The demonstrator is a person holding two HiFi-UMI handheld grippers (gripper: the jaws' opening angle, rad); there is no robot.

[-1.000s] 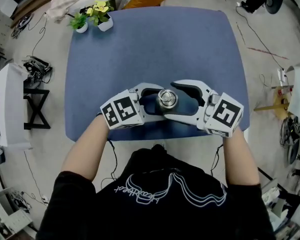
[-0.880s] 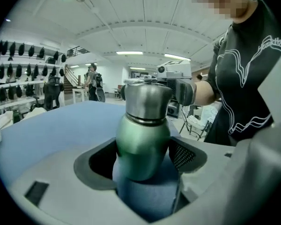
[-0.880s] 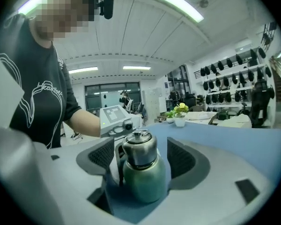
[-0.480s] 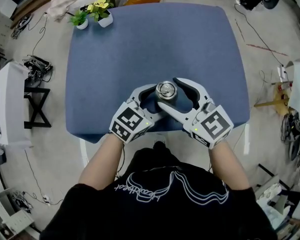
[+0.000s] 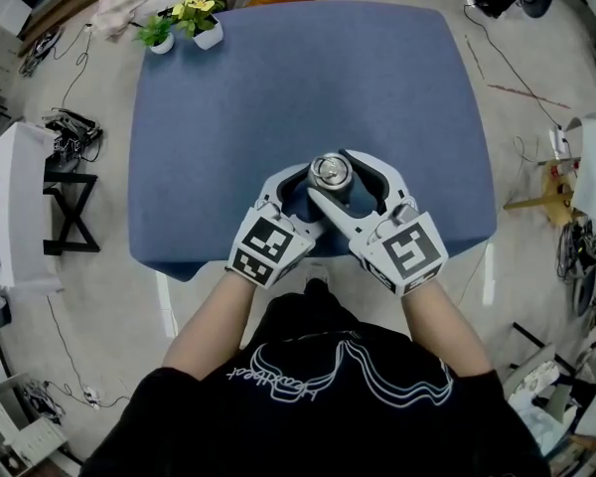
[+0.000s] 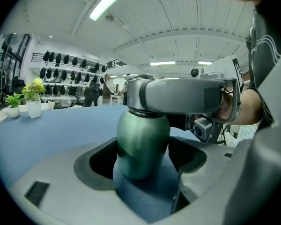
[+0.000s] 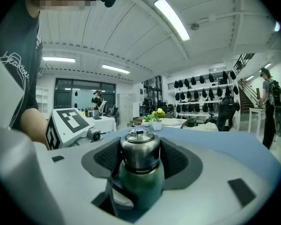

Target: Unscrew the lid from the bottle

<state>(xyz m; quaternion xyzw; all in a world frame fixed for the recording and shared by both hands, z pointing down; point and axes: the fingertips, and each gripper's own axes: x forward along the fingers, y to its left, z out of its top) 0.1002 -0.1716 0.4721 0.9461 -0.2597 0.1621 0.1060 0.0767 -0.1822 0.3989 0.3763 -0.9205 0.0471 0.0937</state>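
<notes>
A green metal bottle (image 6: 143, 142) with a silver lid (image 5: 331, 172) stands upright near the front edge of the blue table (image 5: 308, 78). My left gripper (image 5: 316, 195) comes in from the lower left and is shut on the bottle's body (image 7: 140, 184), low down. My right gripper (image 5: 334, 177) comes in from the lower right at lid height. Its jaws have just been closing, and its dark pads now press on both sides of the lid (image 7: 139, 149). In the left gripper view one right finger (image 6: 178, 95) crosses in front of the lid and hides most of it.
Two small potted plants (image 5: 199, 23) (image 5: 159, 43) stand at the table's far left corner. The person's forearms reach over the front edge. Around the table the floor holds cables, a side table (image 5: 20, 207) at the left and clutter at the right.
Both grippers have swung round the bottle toward the person, from the sides to the near side. The right jaws have narrowed onto the lid. The bottle stands in the same spot.
</notes>
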